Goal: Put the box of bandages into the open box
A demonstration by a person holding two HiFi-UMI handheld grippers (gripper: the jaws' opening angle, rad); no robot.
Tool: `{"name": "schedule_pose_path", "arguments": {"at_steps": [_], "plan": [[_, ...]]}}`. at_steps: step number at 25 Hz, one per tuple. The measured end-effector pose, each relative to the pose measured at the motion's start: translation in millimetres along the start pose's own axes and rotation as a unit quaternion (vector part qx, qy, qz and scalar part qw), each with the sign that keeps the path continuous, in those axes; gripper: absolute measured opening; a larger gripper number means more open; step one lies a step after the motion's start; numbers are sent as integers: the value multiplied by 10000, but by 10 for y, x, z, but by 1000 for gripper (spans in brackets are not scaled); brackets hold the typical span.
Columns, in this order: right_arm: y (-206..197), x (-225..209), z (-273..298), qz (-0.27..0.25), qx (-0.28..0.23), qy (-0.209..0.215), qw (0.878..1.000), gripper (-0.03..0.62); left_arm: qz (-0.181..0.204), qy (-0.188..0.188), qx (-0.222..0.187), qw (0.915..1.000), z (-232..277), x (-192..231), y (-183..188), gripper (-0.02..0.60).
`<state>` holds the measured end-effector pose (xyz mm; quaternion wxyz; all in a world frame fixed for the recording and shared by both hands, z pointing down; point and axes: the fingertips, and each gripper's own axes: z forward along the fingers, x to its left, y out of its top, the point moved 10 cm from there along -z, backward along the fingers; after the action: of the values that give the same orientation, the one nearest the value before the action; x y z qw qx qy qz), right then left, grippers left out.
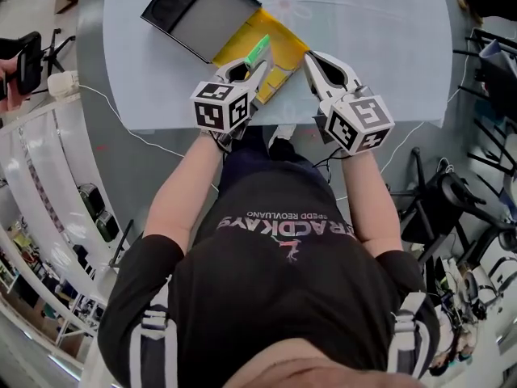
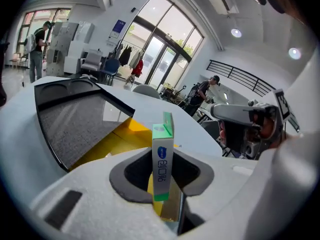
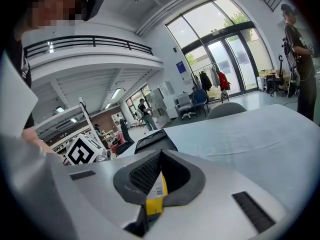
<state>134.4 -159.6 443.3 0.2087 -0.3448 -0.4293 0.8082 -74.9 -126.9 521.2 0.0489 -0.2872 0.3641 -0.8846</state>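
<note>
Closest thing in the left gripper view is the left tongs, and they're clamped on the bandage box. It's a slim white carton with a green top and a blue logo, standing upright between the pads, so the tongs are only open as wide as the carton is thick. From the head view the carton sits over the yellow part of the open box, though I can't tell if it's touching the bottom. The right tongs are pinched down on a yellow flap with a white label, at the open box's right edge. The black lid with its grey lining lies flat behind the yellow part, up and to the left. All of it is on a pale table, near the edge where the person stands, arms reaching in from below.
</note>
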Motion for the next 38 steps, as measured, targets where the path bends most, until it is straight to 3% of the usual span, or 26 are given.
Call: {"name": "schedule_pose_path", "arguments": {"at_steps": [6,12,19,26,32,38], "plan": [[-78,-51,35,114,68,-44,9999,11,-338,-81,273,9990,171,102,-36,103],[-69,-165,19,256,-13,-212,9994,11,-945,-191,451,9943,302,192,-65,103],[-50,-329,-8,365,-67,-349,9987,11,-1228,-290,468,9909,478,213,-28,103],[-88,-367,-6,443,-69,-388,9982,11,-1028,-83,608,9928,545,250,9,110],[-97,-363,-4,470,-66,-386,9981,11,-723,344,762,9939,583,259,13,145],[-132,-336,-32,464,-39,-367,9982,11,8,853,1001,9913,642,200,6,227]]}}
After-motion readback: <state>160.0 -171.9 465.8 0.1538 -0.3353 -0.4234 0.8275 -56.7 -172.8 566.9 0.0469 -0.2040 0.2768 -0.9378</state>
